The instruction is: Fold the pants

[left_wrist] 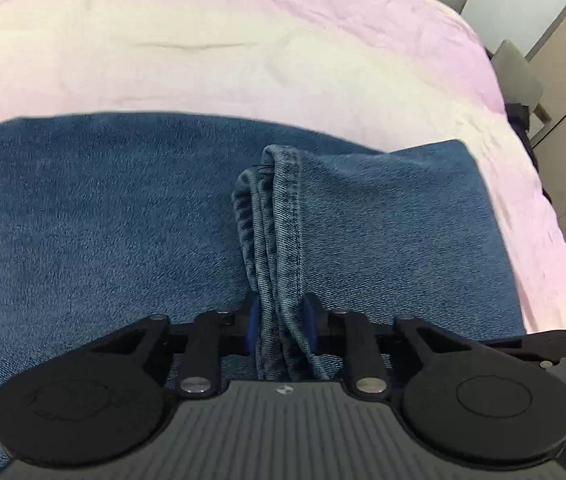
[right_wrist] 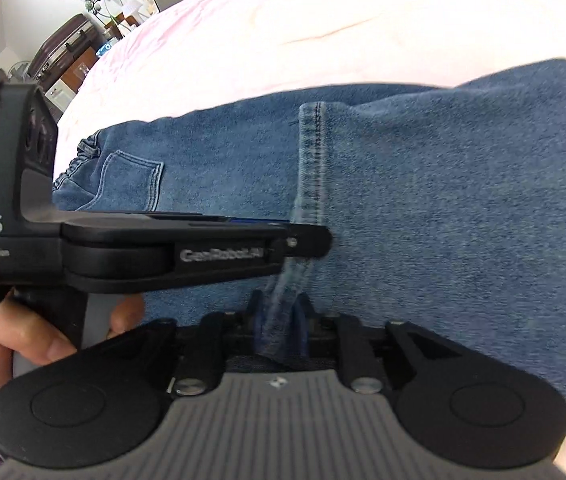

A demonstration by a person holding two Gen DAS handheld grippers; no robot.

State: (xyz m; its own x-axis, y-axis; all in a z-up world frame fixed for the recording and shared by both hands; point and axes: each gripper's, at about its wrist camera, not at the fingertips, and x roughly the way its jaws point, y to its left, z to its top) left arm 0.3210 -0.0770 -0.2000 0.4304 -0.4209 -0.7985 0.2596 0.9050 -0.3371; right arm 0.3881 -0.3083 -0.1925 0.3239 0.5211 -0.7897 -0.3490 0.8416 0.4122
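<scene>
now | both jaws pinch stitched hem [left_wrist: 283, 240] of blue denim pants [right_wrist: 443, 200] | wrinkled pink sheet [left_wrist: 243, 40]

- The bed [left_wrist: 243, 40] carried everything, spread with a pale pink, faintly creased cover.
- Blue denim pants [left_wrist: 103, 220] lay directly on that cover, flat across its near part, a back pocket [right_wrist: 131, 180] facing up.
- The hem end was doubled over the pants.
</scene>
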